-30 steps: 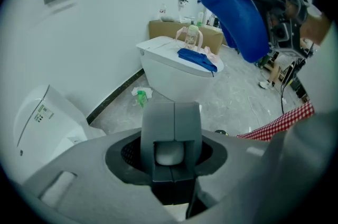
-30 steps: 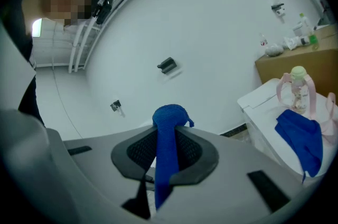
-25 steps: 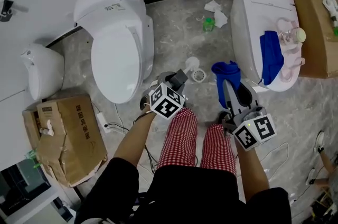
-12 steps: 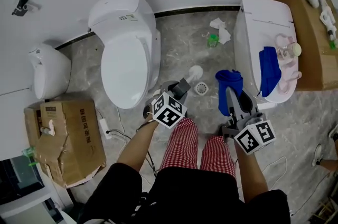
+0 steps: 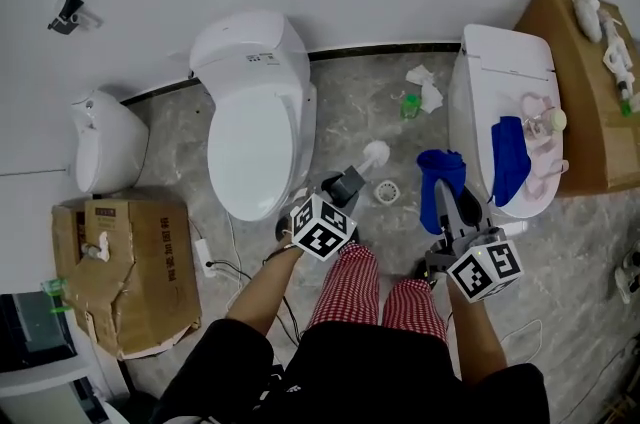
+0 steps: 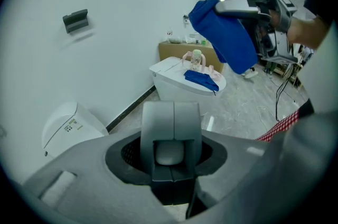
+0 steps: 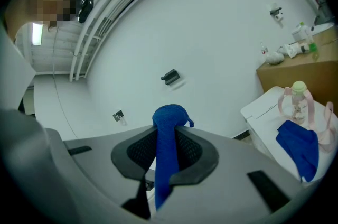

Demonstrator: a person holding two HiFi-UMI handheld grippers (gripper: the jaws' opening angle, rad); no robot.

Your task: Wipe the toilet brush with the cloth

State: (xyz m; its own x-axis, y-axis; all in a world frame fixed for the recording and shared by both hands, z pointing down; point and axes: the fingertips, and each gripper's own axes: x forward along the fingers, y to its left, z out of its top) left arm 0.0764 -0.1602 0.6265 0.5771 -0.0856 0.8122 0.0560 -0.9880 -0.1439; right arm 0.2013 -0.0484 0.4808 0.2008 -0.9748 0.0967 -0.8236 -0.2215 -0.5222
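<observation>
We hold the toilet brush [image 5: 374, 153] in the left gripper [image 5: 348, 180], its jaws pressed together on the handle. It sits just left of frame centre in the head view, raised over the floor [image 5: 365, 107]. The right gripper [image 5: 443, 199] pinches the blue cloth [image 5: 436, 174], which hangs folded just right of centre, near the brush but apart from it.

To wipe well, we judge the cloth should close around the white head and draw along the brush's length while the left hold stays steady. The brush's long axis runs from lower left to upper right, with the head pointing upper right.
</observation>
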